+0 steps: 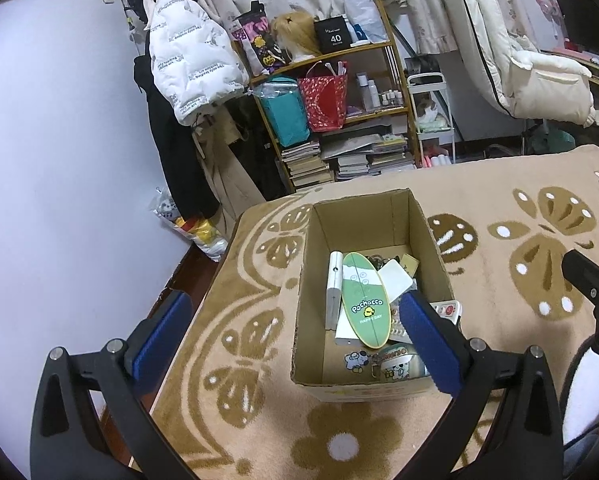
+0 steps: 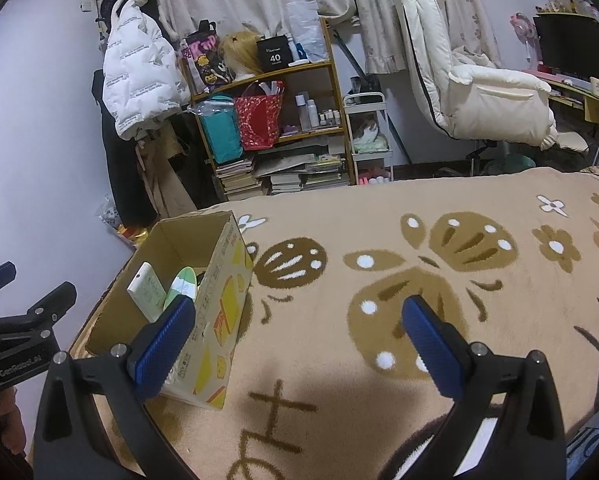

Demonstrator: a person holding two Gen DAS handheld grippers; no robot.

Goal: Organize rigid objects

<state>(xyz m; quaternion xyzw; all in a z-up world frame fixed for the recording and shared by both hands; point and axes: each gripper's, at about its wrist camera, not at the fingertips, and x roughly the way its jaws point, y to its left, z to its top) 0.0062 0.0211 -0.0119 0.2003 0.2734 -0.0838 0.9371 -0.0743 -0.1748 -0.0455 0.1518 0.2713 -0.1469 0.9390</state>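
1. The cardboard box (image 1: 373, 292) stands open-topped on the beige blanket (image 1: 499, 208) of the bed, near its left edge, and it holds the rigid things
2. On top of the pile inside lies a green oval Pochacco board (image 1: 365, 304), tilted against a white flat case (image 1: 333, 294) that stands on edge by the left wall
3. A white card (image 1: 395, 278) sits just beside the board, and a sticker-covered tin (image 1: 397, 362) lies near the front wall
4. My left hand-held gripper (image 1: 295, 338) hangs above the box with its blue fingers spread wide and nothing between them; the right finger (image 1: 429, 344) overlaps the box's right front corner in my view
5. My right hand-held gripper (image 2: 297, 344) hovers over the blanket just right of the box (image 2: 187, 304), jaws spread and empty
6. Beyond the bed stand a cluttered shelf (image 2: 271, 128) and a white chair (image 2: 479, 92)
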